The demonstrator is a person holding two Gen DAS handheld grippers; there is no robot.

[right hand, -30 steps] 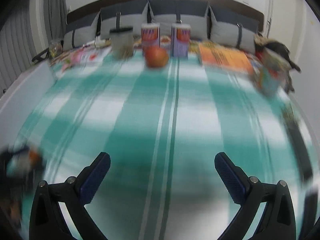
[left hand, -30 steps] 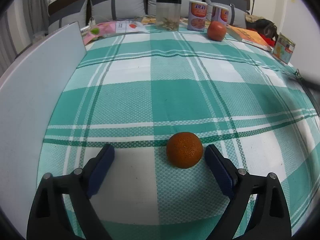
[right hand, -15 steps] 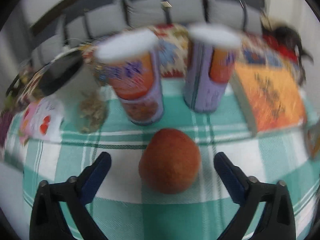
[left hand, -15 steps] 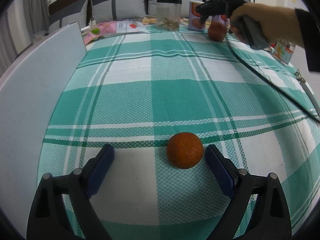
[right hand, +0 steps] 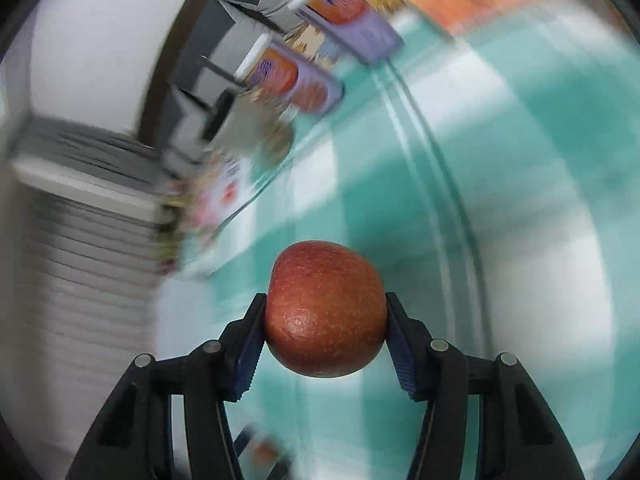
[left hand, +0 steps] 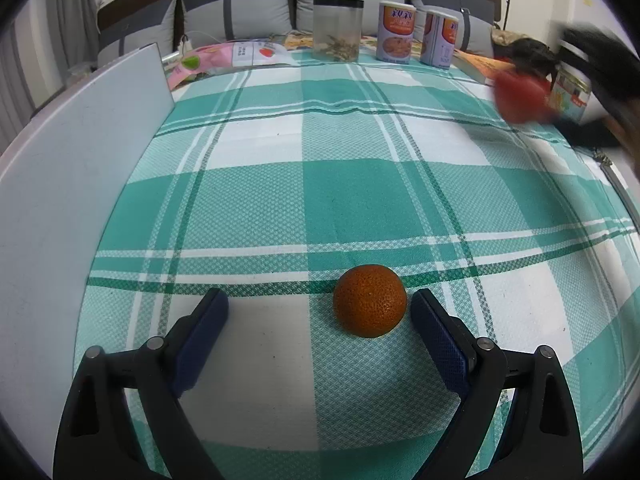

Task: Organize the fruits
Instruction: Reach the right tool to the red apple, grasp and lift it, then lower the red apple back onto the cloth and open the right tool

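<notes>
Since half a second ago the apple (right hand: pixel 326 308) has gone from sitting on the cloth (left hand: pixel 360 192) in front of the two cans (left hand: pixel 396 32) to being clamped between the right gripper (right hand: pixel 325 322)'s pads, lifted and carried — the right wrist view is smeared and tilted, so the hand is swinging fast. In the left view the apple shows as a red blur at the far right edge, well away from the cans. The orange (left hand: pixel 370 300) has not shifted: it lies on the cloth between the left gripper (left hand: pixel 320 312)'s fingers, which stand wide apart, the orange just beside the right-hand pad and far from the left-hand one.

As for progress, I judge the job is in its middle: one fruit is picked up and in transit, the other not yet grasped. Where the fruits are meant to end up is not shown — no bowl or tray is visible. Left to do, as I read it: set the apple down and deal with the orange.
</notes>
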